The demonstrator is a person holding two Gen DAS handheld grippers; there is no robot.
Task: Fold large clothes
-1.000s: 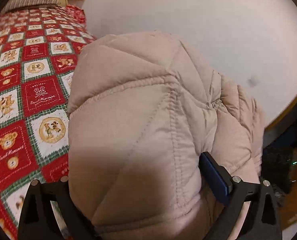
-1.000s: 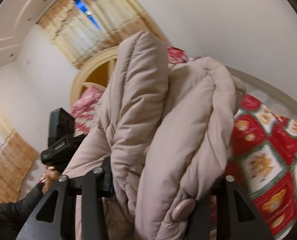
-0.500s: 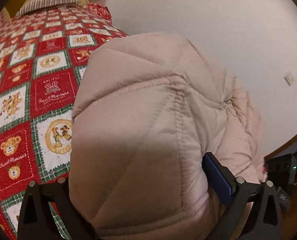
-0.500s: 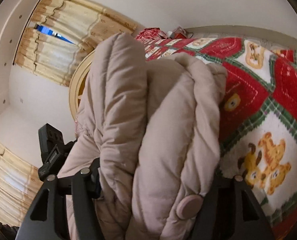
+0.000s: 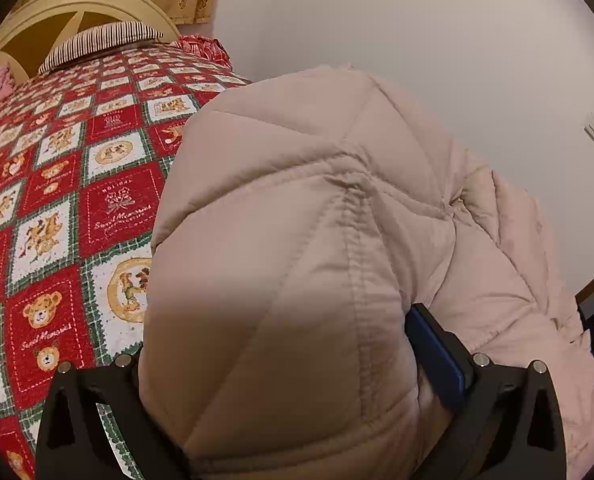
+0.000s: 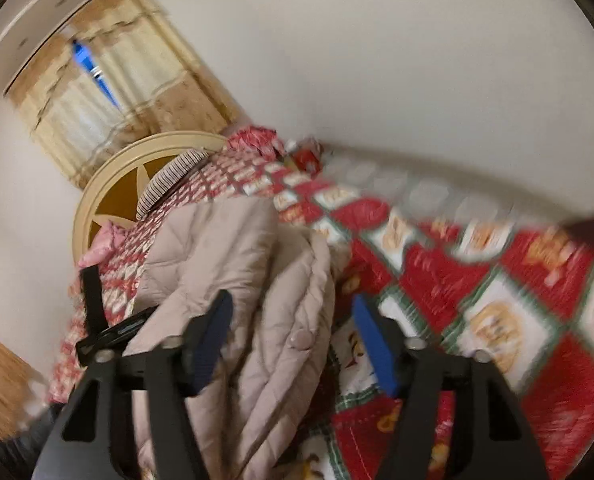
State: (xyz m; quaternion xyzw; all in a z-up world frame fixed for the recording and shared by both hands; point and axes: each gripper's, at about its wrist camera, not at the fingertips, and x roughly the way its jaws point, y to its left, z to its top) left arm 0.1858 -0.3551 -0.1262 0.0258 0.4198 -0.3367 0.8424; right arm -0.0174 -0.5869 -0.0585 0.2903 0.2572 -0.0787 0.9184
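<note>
The one garment in play is a padded beige jacket [image 5: 337, 264], and it sits over the near side of the bed [image 5: 57, 208], well short of the headboard [image 5: 69, 4]. Judged from how it lies, the folding is partway through: the jacket is bunched and doubled over itself in thick layers rather than spread flat, and no neat, squared packet shows yet. What seems left is laying the layers down on the bedspread, squaring them and pressing the stack flat.

The left claw [image 5: 281, 360] grips a thick wad of the quilted fabric; the padding bulges between its two fingers and presses against the blue pad [image 5: 437, 356] on the side away from the headboard. The right claw [image 6: 293, 344] stands about half wide and its jaws are closing, with folded layers of the jacket between them. The pad [image 6: 213, 336] nearer the headboard touches the fabric, while the other blue pad [image 6: 373, 344] stands clear of it, with bedspread showing in the gap, so this claw is not clamped on the jacket. The right wrist view is blurred.

Count: one jacket, one snap button [image 6: 299, 338] visible on it, two claws, one bed, one headboard, one striped pillow [image 5: 101, 40] against it, and one pink cushion [image 6: 101, 244] beside the pillow.
</note>
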